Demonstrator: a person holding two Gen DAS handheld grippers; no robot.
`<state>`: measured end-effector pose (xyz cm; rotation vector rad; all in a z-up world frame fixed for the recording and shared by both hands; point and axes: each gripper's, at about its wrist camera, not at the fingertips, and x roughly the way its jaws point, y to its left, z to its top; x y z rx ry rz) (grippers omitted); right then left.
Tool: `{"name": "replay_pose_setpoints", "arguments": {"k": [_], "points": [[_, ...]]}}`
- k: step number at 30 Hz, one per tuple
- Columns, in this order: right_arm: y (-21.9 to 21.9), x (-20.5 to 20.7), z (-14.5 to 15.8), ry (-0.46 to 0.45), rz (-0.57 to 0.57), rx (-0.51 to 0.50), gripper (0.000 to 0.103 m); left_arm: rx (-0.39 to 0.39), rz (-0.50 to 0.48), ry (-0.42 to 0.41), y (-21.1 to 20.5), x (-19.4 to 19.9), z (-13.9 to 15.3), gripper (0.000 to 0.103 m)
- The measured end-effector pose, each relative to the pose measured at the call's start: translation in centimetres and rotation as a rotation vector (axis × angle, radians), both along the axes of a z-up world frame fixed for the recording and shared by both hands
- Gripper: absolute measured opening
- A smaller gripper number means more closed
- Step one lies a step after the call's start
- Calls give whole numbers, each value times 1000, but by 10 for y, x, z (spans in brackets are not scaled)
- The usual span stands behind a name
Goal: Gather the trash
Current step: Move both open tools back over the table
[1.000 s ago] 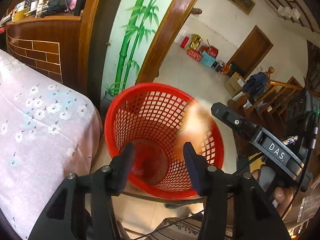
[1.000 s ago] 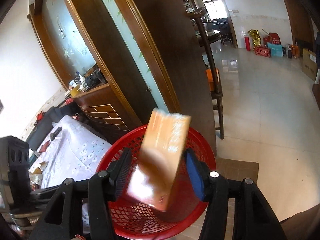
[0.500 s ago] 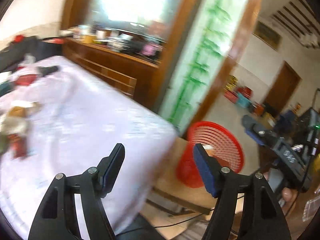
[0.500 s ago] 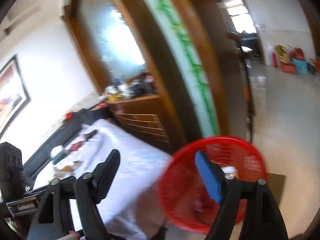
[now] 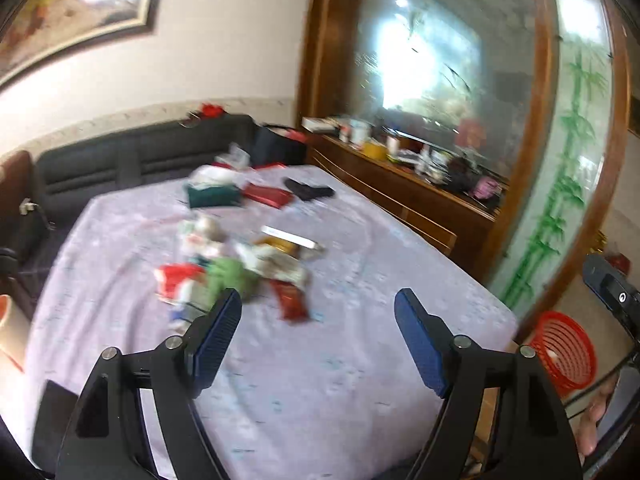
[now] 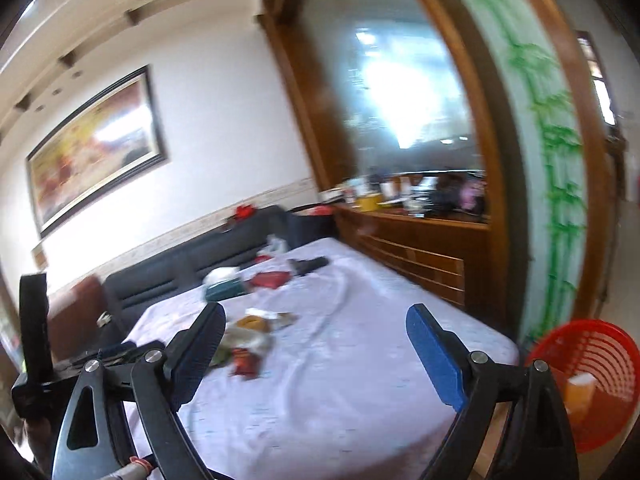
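At the far left of the left wrist view a dark sofa (image 5: 132, 160) runs along the wall behind a table (image 5: 320, 380) covered in a pale lilac cloth. Toward the left-middle of that cloth lies the blurred pile of trash (image 5: 236, 268): crumpled red, white and green wrappers, with a dark red packet (image 5: 291, 300) at its near edge and a flat white strip (image 5: 292, 237) behind it. Farther back sit a green tissue box (image 5: 212, 196), a red packet (image 5: 266, 195) and a black object (image 5: 308, 191). The left gripper (image 5: 318, 334) hangs above the near part of the cloth, its 2 blue-padded jaws spread wide and opening, with nothing between them and touching nothing. Right of the table stands a wooden sideboard (image 5: 400, 200) crowded with small items, then a glass panel painted with green bamboo (image 5: 568, 160). At the far right, beyond the table's corner, is the red mesh basket (image 5: 564, 354) on the floor. In the right wrist view the right gripper (image 6: 316, 344) is likewise wide and opening, empty, above the cloth with the trash pile (image 6: 248, 340) showing beside its left jaw; the basket (image 6: 592, 380) sits at the lower right with a pale orange carton (image 6: 578, 390) inside it.
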<state>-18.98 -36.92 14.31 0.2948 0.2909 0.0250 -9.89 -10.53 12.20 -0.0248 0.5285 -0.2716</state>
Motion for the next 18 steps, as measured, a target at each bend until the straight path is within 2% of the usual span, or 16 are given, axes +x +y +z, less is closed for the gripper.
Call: {"name": "replay_pose_setpoints", "arguments": {"k": [2,8,18], "points": [[20,6,4,-3,43,5,95,3,20,-21,11,-7,6,84],[69,17,10,15,145,5,96,0,62,-35,35,-19,15,85],[107,18,11,43,201,-51,100,-14,111,-36,59,-25,15,85]]}}
